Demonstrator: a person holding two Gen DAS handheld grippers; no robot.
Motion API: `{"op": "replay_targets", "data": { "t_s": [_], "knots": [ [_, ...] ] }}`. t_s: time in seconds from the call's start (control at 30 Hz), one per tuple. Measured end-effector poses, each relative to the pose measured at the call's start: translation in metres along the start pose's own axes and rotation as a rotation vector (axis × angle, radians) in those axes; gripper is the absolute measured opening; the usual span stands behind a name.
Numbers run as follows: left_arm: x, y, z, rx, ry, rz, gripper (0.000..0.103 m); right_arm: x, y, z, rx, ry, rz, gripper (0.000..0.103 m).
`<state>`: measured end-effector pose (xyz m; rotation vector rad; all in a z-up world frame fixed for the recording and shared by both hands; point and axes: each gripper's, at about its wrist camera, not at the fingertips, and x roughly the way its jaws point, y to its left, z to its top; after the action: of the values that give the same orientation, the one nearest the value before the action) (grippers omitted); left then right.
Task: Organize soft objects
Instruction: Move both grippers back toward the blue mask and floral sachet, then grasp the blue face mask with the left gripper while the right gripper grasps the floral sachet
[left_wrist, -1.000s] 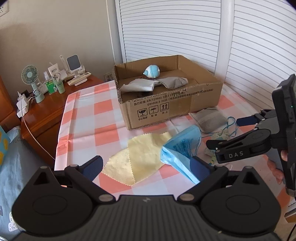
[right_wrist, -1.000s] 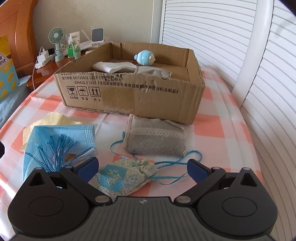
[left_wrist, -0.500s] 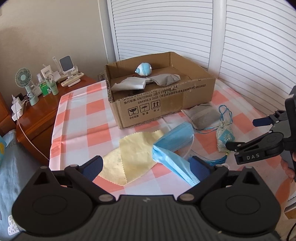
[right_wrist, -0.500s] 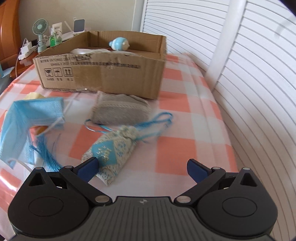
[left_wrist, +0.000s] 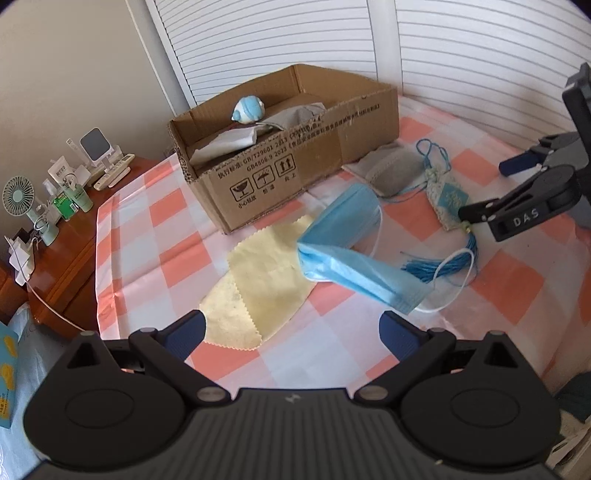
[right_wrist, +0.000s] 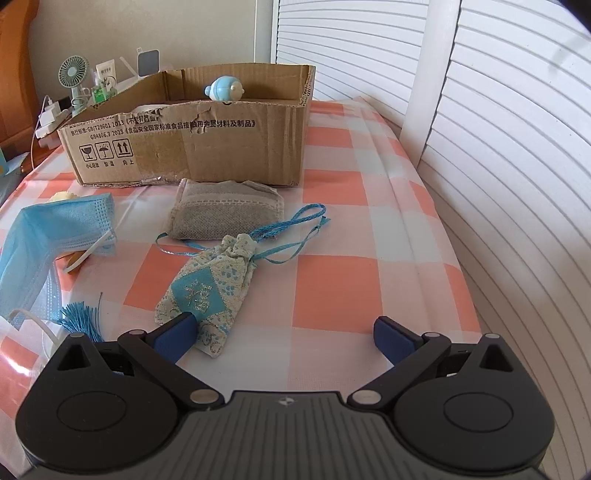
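A cardboard box (left_wrist: 295, 177) (right_wrist: 229, 147) stands on the checked cloth and holds a blue-white plush toy (left_wrist: 248, 109) (right_wrist: 223, 88) and folded grey and white cloths (left_wrist: 291, 116). In front lie a yellow cloth (left_wrist: 258, 273), a blue face mask (left_wrist: 343, 236) (right_wrist: 44, 236), a grey pouch (left_wrist: 391, 168) (right_wrist: 225, 214) and a patterned drawstring sachet (left_wrist: 445, 201) (right_wrist: 207, 291) with a blue tassel (left_wrist: 439, 262) (right_wrist: 81, 321). My left gripper (left_wrist: 291, 334) is open above the yellow cloth's near edge. My right gripper (right_wrist: 282, 334) (left_wrist: 484, 192) is open, its left finger beside the sachet's near end.
A wooden side table (left_wrist: 70, 221) at the left holds a small fan (left_wrist: 18, 195) (right_wrist: 74, 74), bottles and a phone stand (left_wrist: 96, 146). White louvered doors (left_wrist: 461, 51) (right_wrist: 498, 147) run along the back and right. The bed edge drops off at the left.
The left gripper has drawn back and risen, widening its view. The right gripper has pulled back from over the sachet and shifted right; the sachet and tassel now lie stretched out.
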<state>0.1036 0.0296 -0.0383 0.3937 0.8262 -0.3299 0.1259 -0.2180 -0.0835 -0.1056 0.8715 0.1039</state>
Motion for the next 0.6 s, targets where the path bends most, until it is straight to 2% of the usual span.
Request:
{"op": "replay_targets", "data": {
  "t_s": [0.13, 0.43, 0.53, 0.6],
  "knots": [
    [0.014, 0.003, -0.002, 0.030, 0.008, -0.022, 0.100, -0.001, 0.000, -0.001, -0.009, -0.011, 0.009, 0.103],
    [0.035, -0.007, 0.028, 0.097, -0.059, -0.180, 0.100, -0.001, -0.001, -0.002, -0.010, -0.021, 0.018, 0.103],
    [0.043, -0.010, 0.036, 0.110, -0.067, -0.239, 0.095, -0.001, -0.001, -0.002, -0.011, -0.023, 0.021, 0.103],
    [0.048, -0.011, 0.039, 0.104, -0.066, -0.269, 0.088, -0.002, -0.001, -0.002, -0.012, -0.024, 0.022, 0.103]
  ]
}}
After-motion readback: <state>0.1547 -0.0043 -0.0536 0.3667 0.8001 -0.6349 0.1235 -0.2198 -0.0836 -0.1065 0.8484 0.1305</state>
